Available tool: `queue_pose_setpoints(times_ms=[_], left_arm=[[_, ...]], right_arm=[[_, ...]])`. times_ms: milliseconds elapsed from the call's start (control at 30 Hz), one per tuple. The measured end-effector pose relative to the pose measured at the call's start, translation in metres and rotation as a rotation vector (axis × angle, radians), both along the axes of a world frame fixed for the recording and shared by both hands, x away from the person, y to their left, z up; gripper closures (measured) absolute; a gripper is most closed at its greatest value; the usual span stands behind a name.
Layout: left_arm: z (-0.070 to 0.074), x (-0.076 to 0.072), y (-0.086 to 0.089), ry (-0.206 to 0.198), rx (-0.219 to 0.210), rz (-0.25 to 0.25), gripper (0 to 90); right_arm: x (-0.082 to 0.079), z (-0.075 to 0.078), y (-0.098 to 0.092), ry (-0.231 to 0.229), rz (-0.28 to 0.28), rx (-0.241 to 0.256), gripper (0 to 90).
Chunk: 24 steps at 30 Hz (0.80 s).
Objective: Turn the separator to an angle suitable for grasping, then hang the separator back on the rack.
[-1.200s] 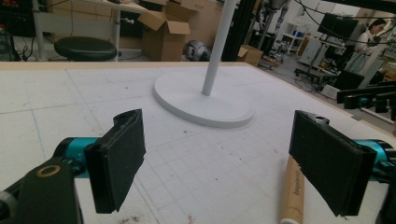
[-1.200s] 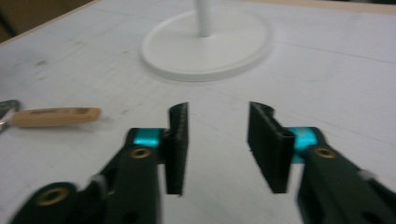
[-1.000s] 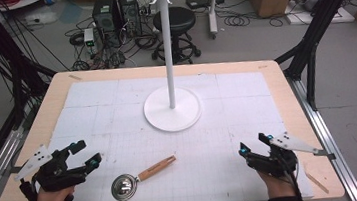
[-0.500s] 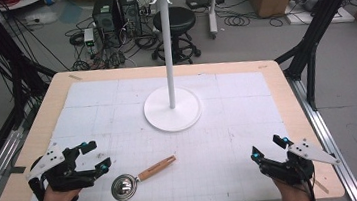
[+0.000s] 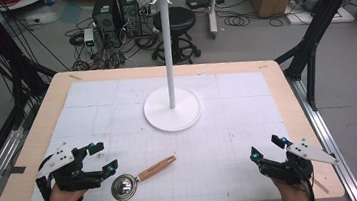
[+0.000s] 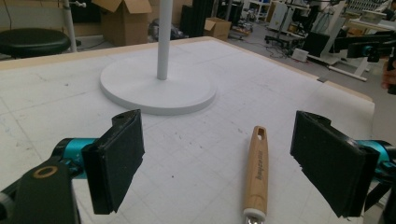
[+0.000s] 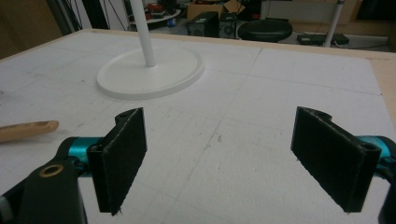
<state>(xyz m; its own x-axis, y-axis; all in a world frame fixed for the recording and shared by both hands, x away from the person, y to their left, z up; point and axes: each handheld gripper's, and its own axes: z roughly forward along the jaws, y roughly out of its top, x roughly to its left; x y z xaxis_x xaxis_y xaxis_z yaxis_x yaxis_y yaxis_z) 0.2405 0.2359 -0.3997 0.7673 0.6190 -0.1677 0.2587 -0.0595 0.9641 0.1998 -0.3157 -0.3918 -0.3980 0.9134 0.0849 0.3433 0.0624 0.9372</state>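
Reaching toward the strainer [image 5: 125, 187] with my left claw [image 5: 103, 157], I am at the approach step: nothing is gripped yet. The strainer lies flat on the white mat [image 5: 231, 140] near my edge of the table, its round metal bowl toward me and its wooden handle [image 5: 157, 168] pointing away to the right, toward the base of the white stand [image 5: 173, 108]. My left claw sits just beside the bowl, on its left, jaws spread wide and empty. In the left gripper view the handle [image 6: 257, 170] lies between my two pads [image 6: 114, 161], nearer the right-hand one, running almost straight away from me, with the hanging hole at its far end.

My right claw [image 5: 268, 149] waits well apart at the right side of the mat, also wide open and holding nothing; in the right gripper view the tip of the handle [image 7: 25, 130] shows at the far left.

The stand has hooks at its top, so I judge the job is to hang the strainer there. The next move calls for lowering my left claw around the handle and closing squarely across its width, not along it. Since the wood is round and smooth, I want the pads low against the mat before I squeeze, or it may roll out sideways.
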Motion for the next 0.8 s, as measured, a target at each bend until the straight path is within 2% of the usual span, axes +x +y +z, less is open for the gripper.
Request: queue_pose_setpoints(times_ms=[100,167,300,333,400,433,533,567,733,767,800], left_arm=[[0.001,0.0,-0.002,0.003,0.0,-0.006,17.8],[0.006,0.0,-0.01,-0.006,0.018,-0.003,17.4],[0.01,0.0,-0.017,-0.015,0.028,-0.016,17.1],[0.011,0.001,-0.023,-0.003,0.047,-0.031,17.1],[0.01,0.002,-0.024,0.0,0.055,-0.038,17.1],[0.011,0.007,-0.03,0.017,0.088,-0.049,17.1],[0.011,0.011,-0.036,0.033,0.099,-0.07,17.3],[0.013,0.013,-0.043,0.037,0.128,-0.091,17.5],[0.013,0.02,-0.059,0.055,0.159,-0.124,17.3],[0.01,0.024,-0.069,0.07,0.185,-0.146,17.3],[0.01,0.024,-0.069,0.07,0.185,-0.146,17.3]], right_arm=[[0.0,-0.001,0.0,0.002,0.0,0.002,17.2],[-0.001,0.0,-0.001,0.0,-0.001,0.013,17.2],[-0.001,0.001,0.0,0.0,-0.002,0.017,17.2],[0.001,0.0,0.001,0.003,0.004,0.012,17.2],[0.001,0.0,0.001,0.007,0.006,0.014,17.2],[0.002,0.0,0.002,0.001,0.013,0.007,17.2],[0.002,0.0,0.002,-0.001,0.017,0.008,17.2],[0.001,0.001,0.002,0.003,0.015,0.013,17.2],[0.001,0.0,-0.001,0.001,0.009,0.025,17.2],[0.001,0.0,-0.001,0.002,0.01,0.024,17.2],[0.001,0.0,-0.001,0.001,0.011,0.025,17.2]])
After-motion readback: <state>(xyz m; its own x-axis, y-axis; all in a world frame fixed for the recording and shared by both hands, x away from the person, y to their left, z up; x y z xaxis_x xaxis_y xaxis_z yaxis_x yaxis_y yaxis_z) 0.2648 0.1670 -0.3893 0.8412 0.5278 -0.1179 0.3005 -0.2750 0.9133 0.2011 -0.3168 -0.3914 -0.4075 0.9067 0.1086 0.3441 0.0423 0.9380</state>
